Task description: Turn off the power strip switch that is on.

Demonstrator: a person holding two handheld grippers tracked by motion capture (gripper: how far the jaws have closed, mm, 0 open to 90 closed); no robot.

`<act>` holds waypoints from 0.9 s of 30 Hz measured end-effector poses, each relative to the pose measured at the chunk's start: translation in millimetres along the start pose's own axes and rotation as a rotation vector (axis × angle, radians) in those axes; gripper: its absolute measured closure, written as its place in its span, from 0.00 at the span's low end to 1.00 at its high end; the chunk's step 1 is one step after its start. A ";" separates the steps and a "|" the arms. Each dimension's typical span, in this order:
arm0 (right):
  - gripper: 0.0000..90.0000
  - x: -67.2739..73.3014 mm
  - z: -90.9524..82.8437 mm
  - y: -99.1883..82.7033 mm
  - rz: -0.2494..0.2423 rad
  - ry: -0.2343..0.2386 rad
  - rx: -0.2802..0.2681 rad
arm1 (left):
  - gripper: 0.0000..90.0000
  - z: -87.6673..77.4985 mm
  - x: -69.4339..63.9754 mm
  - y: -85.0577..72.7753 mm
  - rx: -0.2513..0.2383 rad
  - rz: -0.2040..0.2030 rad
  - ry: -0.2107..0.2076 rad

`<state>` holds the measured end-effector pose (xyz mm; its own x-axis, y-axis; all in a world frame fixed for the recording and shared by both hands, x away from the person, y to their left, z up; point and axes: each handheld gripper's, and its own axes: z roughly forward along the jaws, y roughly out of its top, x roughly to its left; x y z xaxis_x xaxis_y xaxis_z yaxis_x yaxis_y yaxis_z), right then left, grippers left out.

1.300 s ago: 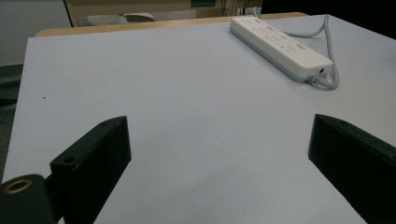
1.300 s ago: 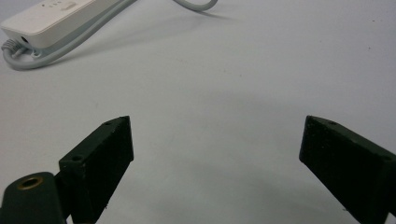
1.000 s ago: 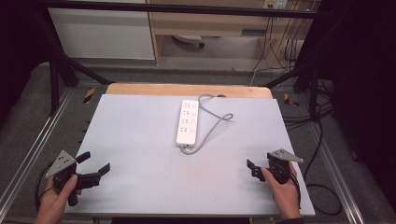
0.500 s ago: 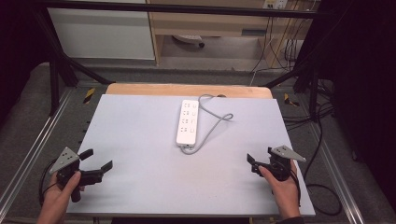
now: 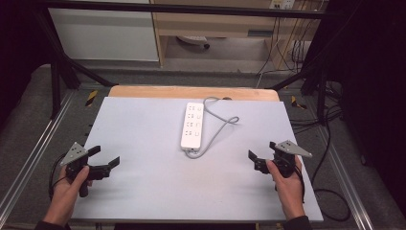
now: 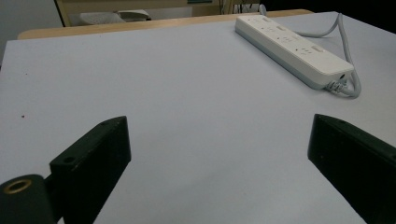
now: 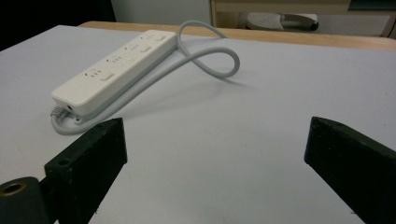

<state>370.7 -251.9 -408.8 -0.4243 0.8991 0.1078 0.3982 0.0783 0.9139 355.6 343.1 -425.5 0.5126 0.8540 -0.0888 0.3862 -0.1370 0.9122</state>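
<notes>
The power strip [image 5: 192, 125] lies in the middle of the bench [image 5: 143, 191], its long axis pointing away from the person, between the left gripper [image 5: 106, 156] and the somewhat nearer right gripper [image 5: 262, 152], both jaws spread and empty.

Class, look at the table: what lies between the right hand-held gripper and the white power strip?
Nothing: bare grey table separates the right hand-held gripper from the power strip. The high view and right gripper view both show it.

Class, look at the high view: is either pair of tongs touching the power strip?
No. The power strip lies alone mid-table, while the left tongs and right tongs sit open near the front corners.
</notes>
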 end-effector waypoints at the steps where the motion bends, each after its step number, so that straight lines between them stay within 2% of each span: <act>1: 0.07 0.0 0.0 0.0 0.000 0.000 0.000 | 0.07 -1.2 -0.5 -0.3 -0.002 0.000 0.000; 6: 0.09 5.3 7.0 13.7 0.003 0.010 -0.019 | 0.06 -3.5 -2.8 -2.1 0.005 0.013 -0.001; 12: 0.13 8.5 17.2 25.9 -0.015 -0.019 -0.035 | 0.06 -4.3 -4.1 -2.8 0.006 0.016 -0.006; 27: 0.08 11.4 36.3 53.9 -0.041 -0.006 -0.049 | 0.06 -4.5 -4.5 -3.1 0.012 0.016 -0.010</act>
<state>416.8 -221.8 -372.5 -0.4341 0.8983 0.0679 0.3407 0.0940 0.9355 348.6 341.9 -426.2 0.5267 0.8464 -0.0784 0.3870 -0.1567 0.9087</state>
